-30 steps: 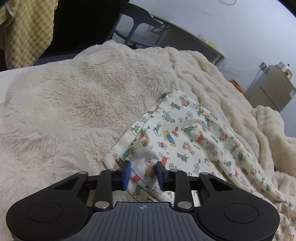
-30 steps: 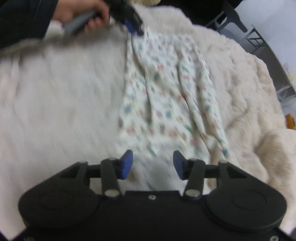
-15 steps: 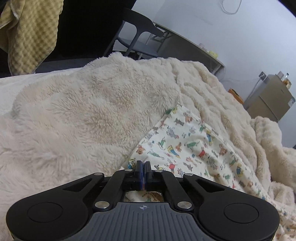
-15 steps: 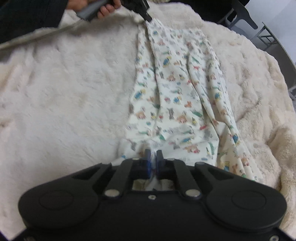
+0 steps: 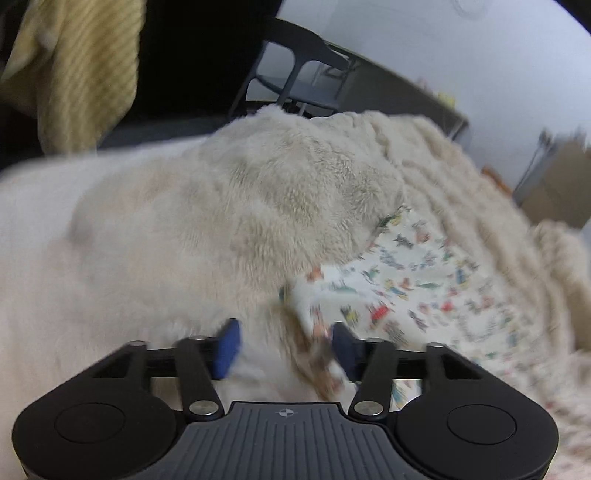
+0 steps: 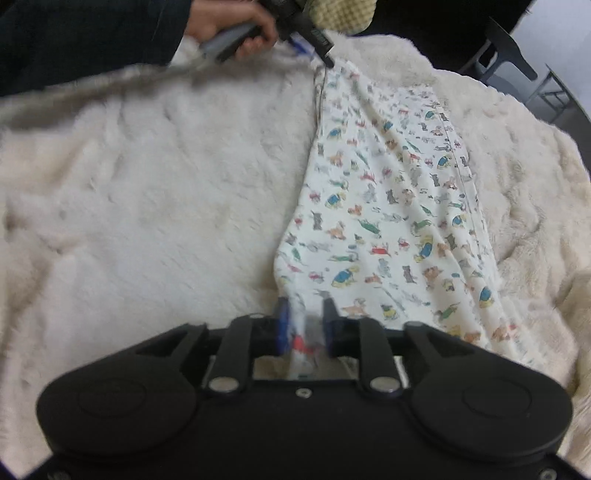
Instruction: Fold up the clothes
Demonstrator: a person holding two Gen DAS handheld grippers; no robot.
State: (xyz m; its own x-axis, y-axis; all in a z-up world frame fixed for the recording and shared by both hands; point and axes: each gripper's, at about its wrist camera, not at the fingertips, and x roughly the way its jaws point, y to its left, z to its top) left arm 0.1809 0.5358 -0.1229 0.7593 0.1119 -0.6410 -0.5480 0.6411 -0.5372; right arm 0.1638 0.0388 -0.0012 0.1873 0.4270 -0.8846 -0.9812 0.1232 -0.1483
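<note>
A white garment printed with small coloured animals lies lengthwise on a fluffy cream blanket. My right gripper is at its near end. Its jaws are opening, with a bunched bit of the hem loose between the blue pads. At the far end a person's hand holds my left gripper. In the left wrist view, my left gripper has its jaws opening too. The garment's blurred corner lies by the right pad. The blanket bulges just ahead.
A dark chair and a desk stand beyond the blanket's far edge. A yellow checked cloth hangs at the upper left. A brown cabinet stands at the right. A dark sleeve crosses the right view's upper left.
Both grippers closed on the garment's ends half a second ago and now stand with their jaws apart. The left view has swung, so the blanket's bulge fills more of it.
</note>
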